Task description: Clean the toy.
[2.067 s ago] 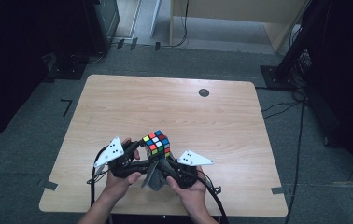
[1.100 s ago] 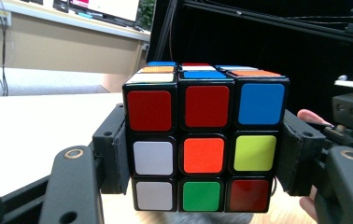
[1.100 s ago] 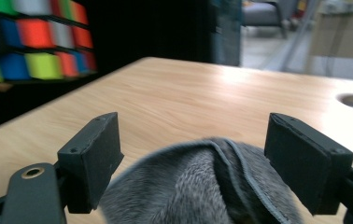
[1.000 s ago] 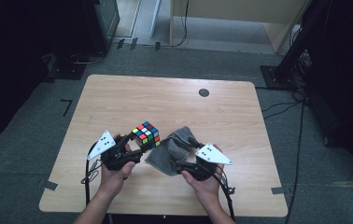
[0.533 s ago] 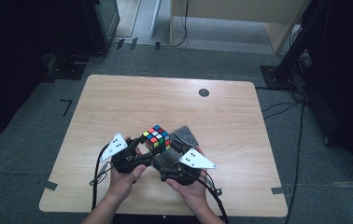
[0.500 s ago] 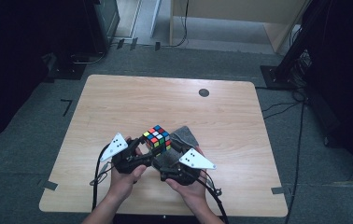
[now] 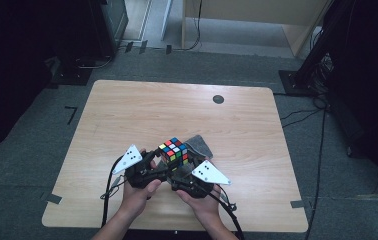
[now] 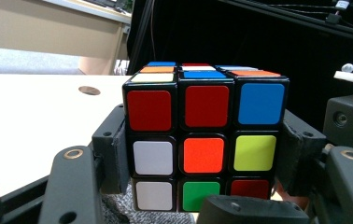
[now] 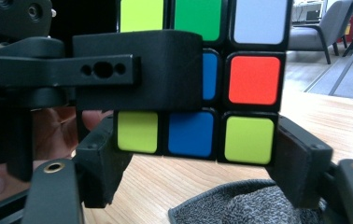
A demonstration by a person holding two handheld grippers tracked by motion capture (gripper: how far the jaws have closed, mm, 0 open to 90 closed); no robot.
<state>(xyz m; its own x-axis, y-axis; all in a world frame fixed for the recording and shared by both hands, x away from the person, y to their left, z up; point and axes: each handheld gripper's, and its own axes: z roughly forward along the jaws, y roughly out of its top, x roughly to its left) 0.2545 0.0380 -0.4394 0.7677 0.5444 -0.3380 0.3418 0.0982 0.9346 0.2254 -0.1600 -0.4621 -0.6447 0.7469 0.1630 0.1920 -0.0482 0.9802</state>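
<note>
A scrambled Rubik's cube [image 7: 174, 150] is held just above the wooden table [image 7: 177, 110], near its front edge. My left gripper [image 8: 205, 154] is shut on the cube [image 8: 205, 126], its pads [image 8: 114, 154] pressing the two sides of the middle layer. My right gripper [image 9: 195, 154] comes in from the other side. Its jaws have just been closing, and its pads [image 9: 296, 158] now sit against the cube's [image 9: 251, 79] bottom layer. One left jaw crosses in front of the cube in the right gripper view. In the high view both grippers [image 7: 169, 165] [image 7: 184, 172] meet under the cube.
A grey cloth [image 7: 199, 147] lies on the table just behind and under the cube, also visible as the cloth [image 9: 240, 203] below the right jaws. A small dark round hole [image 7: 218, 99] sits at the table's far side. Dark furniture and cables surround the table.
Over the last second the two hands came together: the right gripper moved left to the cube and the cube shifted slightly right. The cloth dropped back onto the table.
</note>
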